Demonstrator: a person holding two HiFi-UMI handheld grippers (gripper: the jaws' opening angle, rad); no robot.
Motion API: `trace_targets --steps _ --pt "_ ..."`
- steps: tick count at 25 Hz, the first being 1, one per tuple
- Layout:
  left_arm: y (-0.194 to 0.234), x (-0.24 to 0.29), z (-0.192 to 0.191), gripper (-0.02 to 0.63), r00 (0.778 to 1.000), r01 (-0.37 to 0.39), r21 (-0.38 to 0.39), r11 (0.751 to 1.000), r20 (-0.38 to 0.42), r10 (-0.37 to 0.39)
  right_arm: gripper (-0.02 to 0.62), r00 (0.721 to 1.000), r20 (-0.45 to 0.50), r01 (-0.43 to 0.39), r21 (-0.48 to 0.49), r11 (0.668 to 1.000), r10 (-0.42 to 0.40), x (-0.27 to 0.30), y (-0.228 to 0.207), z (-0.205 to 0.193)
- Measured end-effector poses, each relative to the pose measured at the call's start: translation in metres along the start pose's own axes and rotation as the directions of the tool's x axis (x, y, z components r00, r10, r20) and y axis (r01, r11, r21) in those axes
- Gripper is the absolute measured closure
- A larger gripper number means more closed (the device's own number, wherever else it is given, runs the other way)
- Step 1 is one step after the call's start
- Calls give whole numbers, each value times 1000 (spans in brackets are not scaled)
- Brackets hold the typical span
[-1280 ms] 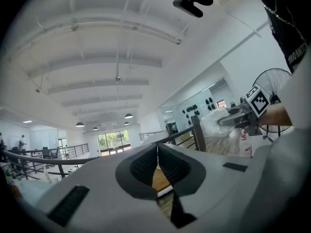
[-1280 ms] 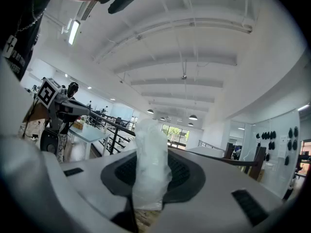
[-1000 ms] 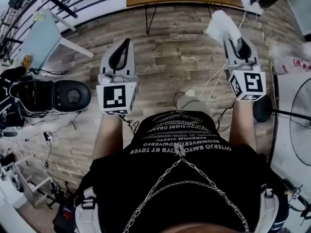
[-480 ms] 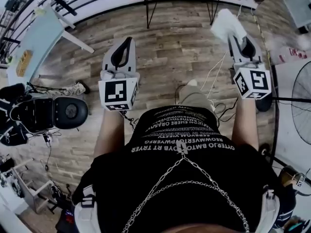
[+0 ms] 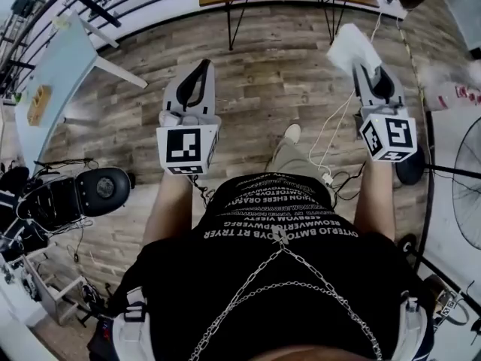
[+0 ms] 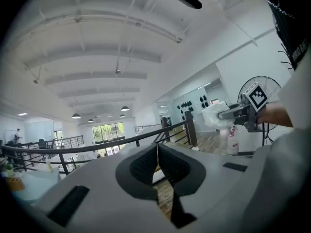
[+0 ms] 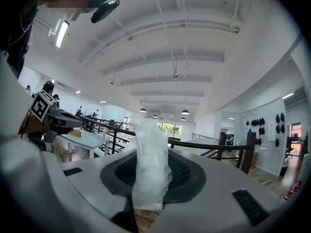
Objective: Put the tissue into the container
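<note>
My right gripper [image 7: 152, 177] pinched the tissue [image 7: 150, 144], which stood up loose from its jaws in the air above the wooden floor [image 5: 278, 81]. My left gripper [image 6: 156, 152] was pressed together on nothing. I saw no container, so I feared a swing might shake the soft wad free onto the floor.

Rows of white print on the person's black shirt [image 5: 279, 215], upside down, not legible
</note>
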State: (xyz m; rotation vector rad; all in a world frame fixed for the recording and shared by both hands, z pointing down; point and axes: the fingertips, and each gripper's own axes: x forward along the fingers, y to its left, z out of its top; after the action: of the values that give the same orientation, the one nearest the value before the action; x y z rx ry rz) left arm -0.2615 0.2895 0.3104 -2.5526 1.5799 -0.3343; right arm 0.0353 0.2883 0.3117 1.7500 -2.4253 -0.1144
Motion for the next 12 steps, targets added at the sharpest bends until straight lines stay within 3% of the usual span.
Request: trace_targets --steps 12 --pt "-28 194 20 577 1000 2 -50 999 -19 -3 472 995 -34 -97 -32 995 96 129 -114 -25"
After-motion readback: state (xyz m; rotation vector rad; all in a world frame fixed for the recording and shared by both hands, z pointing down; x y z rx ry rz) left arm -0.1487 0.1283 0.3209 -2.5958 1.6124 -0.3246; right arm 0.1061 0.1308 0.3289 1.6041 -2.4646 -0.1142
